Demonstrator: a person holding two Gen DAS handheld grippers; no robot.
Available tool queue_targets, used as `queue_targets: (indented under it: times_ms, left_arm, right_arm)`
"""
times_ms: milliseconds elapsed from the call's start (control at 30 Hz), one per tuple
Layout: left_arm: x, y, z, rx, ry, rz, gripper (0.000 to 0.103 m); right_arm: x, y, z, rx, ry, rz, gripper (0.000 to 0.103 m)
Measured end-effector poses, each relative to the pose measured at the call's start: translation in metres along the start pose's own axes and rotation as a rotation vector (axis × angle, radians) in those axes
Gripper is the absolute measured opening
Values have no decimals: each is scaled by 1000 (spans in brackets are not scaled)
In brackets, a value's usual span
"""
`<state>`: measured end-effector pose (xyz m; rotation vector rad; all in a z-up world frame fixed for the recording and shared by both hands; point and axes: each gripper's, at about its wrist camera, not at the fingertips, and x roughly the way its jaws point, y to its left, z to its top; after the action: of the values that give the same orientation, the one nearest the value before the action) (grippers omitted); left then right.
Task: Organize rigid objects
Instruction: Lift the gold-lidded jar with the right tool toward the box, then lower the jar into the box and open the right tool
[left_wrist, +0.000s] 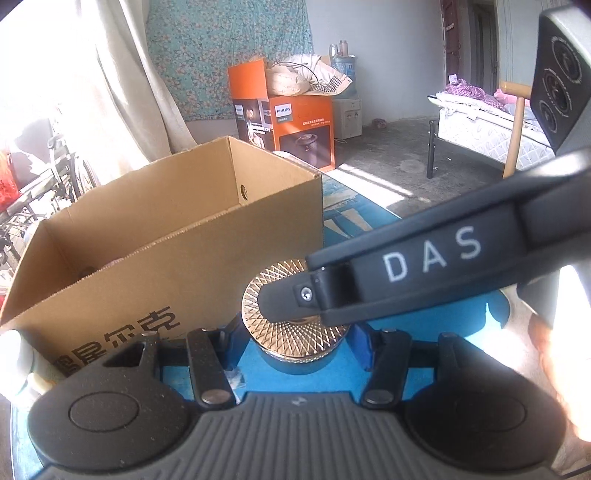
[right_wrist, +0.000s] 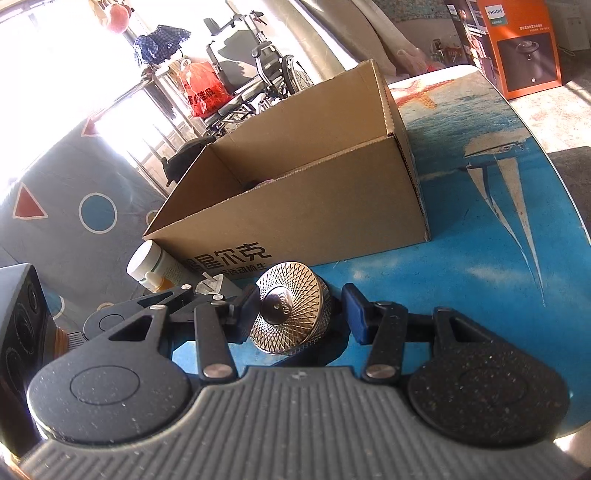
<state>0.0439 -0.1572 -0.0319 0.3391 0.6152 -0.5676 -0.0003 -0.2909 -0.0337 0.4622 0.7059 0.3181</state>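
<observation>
While both grippers (left_wrist: 295, 341) (right_wrist: 301, 314) pinch tin (right_wrist: 290, 314) near box (right_wrist: 295, 206), right jaws closing: keep level, raise above front wall, lower inside, then spread fingers.

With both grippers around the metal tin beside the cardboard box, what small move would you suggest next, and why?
Probably carry the metal tin over the near wall of the cardboard box: the left gripper and right gripper both bracket it, and the box stands open behind.
</observation>
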Motion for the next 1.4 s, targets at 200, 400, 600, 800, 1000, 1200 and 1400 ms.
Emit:
queue_targets:
  times_ms: [200,400,600,800,1000,1200,1400]
  left_arm:
    - [-33,18,37,-16,-85,74,57]
    - [-32,51,81,-76,-100,106,57]
    - [18,100,122,-204,2,84,57]
    - [91,155,131,-364,169,37,57]
    - [151,192,125,-441,309,41,57]
    - [188,208,121,-488,384,55,57]
    - [202,206,116,-498,424,56,58]
  right_arm:
    - [-17,35,41,-107,-72,48,48]
    - [-8,55,104,-191,-79,77,49]
    - [50,55,183,-197,37,77,49]
    - [135,33,236,-154,196,42,49]
    - [222,12,249,-131,329,3,50]
    - [270,-5,245,-110,398,-6,50]
    - [295,-18,239,-107,427,-12,51]
